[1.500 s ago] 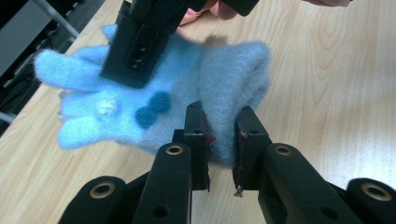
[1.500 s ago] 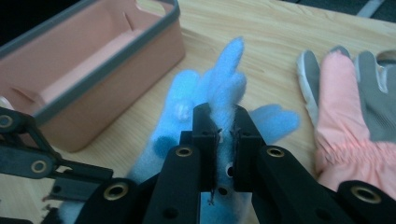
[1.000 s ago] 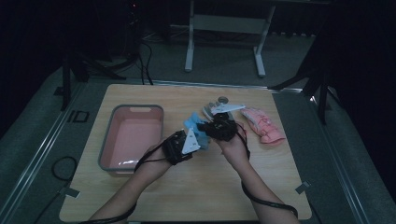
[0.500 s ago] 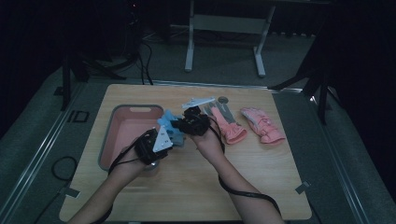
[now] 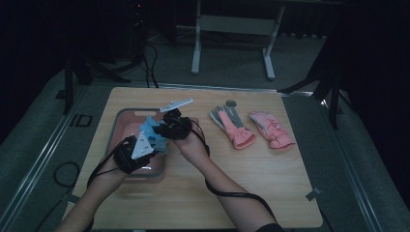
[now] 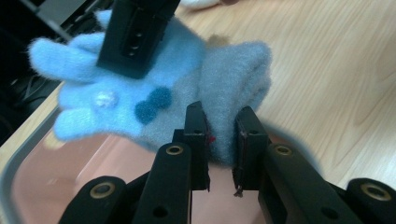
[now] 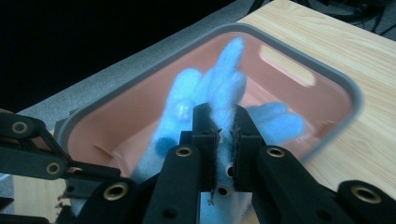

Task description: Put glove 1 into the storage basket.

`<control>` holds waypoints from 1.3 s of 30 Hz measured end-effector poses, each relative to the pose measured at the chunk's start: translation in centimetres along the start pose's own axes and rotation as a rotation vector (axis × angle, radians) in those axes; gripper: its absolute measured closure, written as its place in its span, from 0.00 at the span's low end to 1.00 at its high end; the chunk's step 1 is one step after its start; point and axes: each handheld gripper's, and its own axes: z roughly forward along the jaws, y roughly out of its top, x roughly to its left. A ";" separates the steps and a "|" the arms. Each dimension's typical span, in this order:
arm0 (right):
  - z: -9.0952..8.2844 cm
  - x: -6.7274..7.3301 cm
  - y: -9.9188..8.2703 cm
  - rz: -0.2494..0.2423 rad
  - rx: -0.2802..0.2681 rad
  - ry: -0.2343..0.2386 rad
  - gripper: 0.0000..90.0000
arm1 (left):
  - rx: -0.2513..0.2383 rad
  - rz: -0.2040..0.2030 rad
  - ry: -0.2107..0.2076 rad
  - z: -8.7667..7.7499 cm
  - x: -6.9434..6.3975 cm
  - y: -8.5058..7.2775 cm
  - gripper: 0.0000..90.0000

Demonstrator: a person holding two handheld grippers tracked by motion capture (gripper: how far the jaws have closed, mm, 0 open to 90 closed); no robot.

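A dark room surrounds the wooden table (image 5: 251,193). Two pink gloves (image 5: 251,128) lie at the far right, well apart from the work. The left gripper (image 5: 129,153) and the right gripper (image 5: 170,126) both have their fingers pinched on the blue gloves (image 5: 152,136), now above the pink tray (image 5: 126,118) at left; earlier they were nearer the middle.

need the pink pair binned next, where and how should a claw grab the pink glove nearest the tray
Take the pink glove at its pink cuff end, coming straight down from above: it lies flat on the table, cuff toward the person, with bare wood on both sides for the jaws.
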 end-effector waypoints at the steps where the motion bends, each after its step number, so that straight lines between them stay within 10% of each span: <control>1: 0.4 0.2 0.2 -0.003 0.004 0.006 0.93 | 0.003 -0.006 0.003 -0.1 0.2 -0.4 0.88; 18: 5.9 -1.1 -0.8 0.018 0.105 -0.005 0.93 | 0.101 -0.095 -0.090 4.4 2.5 -3.1 0.88; 31: 7.7 -2.2 -1.7 0.043 0.190 -0.010 0.91 | 0.224 -0.070 -0.119 6.1 2.6 -2.4 0.87; 39: 8.0 -2.5 -1.6 0.036 0.188 -0.028 0.63 | 0.261 -0.099 -0.137 6.8 3.0 -2.3 0.86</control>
